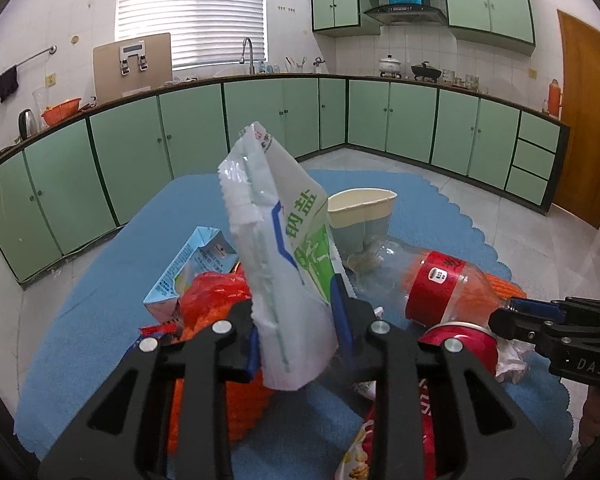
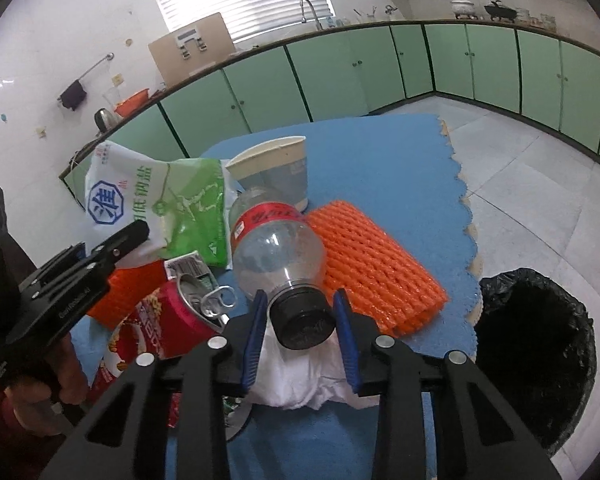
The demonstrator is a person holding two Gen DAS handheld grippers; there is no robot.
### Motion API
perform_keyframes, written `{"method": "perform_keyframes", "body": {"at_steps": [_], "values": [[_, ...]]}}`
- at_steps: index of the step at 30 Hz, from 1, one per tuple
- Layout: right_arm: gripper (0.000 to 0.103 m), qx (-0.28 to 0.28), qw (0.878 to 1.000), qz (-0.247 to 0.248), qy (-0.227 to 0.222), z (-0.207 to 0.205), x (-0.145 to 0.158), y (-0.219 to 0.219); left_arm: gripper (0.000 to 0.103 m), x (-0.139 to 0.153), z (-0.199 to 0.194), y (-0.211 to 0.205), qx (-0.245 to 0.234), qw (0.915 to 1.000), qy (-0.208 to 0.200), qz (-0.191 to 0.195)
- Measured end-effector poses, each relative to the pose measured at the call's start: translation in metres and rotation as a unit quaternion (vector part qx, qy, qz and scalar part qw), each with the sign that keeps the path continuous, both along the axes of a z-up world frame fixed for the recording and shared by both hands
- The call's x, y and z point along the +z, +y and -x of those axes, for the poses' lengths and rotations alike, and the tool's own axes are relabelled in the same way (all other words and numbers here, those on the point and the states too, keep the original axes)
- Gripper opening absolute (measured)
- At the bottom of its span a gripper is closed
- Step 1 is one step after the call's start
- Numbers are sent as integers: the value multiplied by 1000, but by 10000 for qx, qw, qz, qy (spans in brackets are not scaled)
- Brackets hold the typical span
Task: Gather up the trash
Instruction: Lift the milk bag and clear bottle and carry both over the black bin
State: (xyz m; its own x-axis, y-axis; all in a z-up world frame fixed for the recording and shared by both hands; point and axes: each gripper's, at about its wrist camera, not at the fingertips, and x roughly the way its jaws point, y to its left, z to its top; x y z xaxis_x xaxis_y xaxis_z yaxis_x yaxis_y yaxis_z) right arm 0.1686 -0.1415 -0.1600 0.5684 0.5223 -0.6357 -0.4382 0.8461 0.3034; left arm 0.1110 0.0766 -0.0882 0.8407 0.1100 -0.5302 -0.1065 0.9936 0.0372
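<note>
My left gripper (image 1: 300, 316) is shut on a white and green salt bag (image 1: 276, 240), which stands upright between the blue pads; from the right wrist the same bag (image 2: 160, 196) hangs from the left gripper (image 2: 136, 236). A clear plastic bottle (image 2: 276, 248) with a red label lies on the blue mat (image 2: 380, 160), its black cap pointing at me. The right gripper (image 2: 302, 328) is shut on that cap, one pad on either side. In the left wrist view the bottle (image 1: 436, 284) ends at the right gripper (image 1: 504, 314).
A paper cup (image 2: 276, 168), an orange foam net (image 2: 372, 264), a red can (image 2: 188, 312), crumpled white tissue (image 2: 300, 380), a milk carton (image 1: 188, 268) and a red plastic bag (image 1: 216, 292) crowd the mat. A black-lined bin (image 2: 540, 360) stands at the mat's right edge.
</note>
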Motion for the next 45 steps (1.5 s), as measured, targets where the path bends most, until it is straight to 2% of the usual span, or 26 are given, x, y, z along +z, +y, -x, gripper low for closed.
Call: {"method": "perform_keyframes", "body": {"at_steps": [3,7,10,13,18,29,35,38,45], "values": [[39,-91,9999,104,-48,-3,-2,2,28,-2,0,-3,-21,10000,21,-22],[41,-97,9999,3,51,-7,-5,4,28,-3,-2,-3,-40,10000,35,-32],[33,5,10000,-54,80,-9,-4,6,20,-2,-4,-2,-73,10000,48,26],[33,35,10000,-63,-34,-4,2,8,12,-1,-1,-2,-80,10000,-6,4],[32,16,9995,-94,-287,3,22,10,7,11,6,0,-114,9997,-197,3],[31,49,9959,-46,-897,23,70,18,6,45,25,7,-69,9983,-575,56],[29,-33,9943,-25,-1064,28,88,24,6,58,34,8,-104,9977,-665,48],[29,-37,9938,-21,-1109,29,90,25,6,58,37,6,-154,9975,-689,31],[29,-79,9957,-82,-916,21,79,29,6,49,39,6,-167,9982,-578,21]]}}
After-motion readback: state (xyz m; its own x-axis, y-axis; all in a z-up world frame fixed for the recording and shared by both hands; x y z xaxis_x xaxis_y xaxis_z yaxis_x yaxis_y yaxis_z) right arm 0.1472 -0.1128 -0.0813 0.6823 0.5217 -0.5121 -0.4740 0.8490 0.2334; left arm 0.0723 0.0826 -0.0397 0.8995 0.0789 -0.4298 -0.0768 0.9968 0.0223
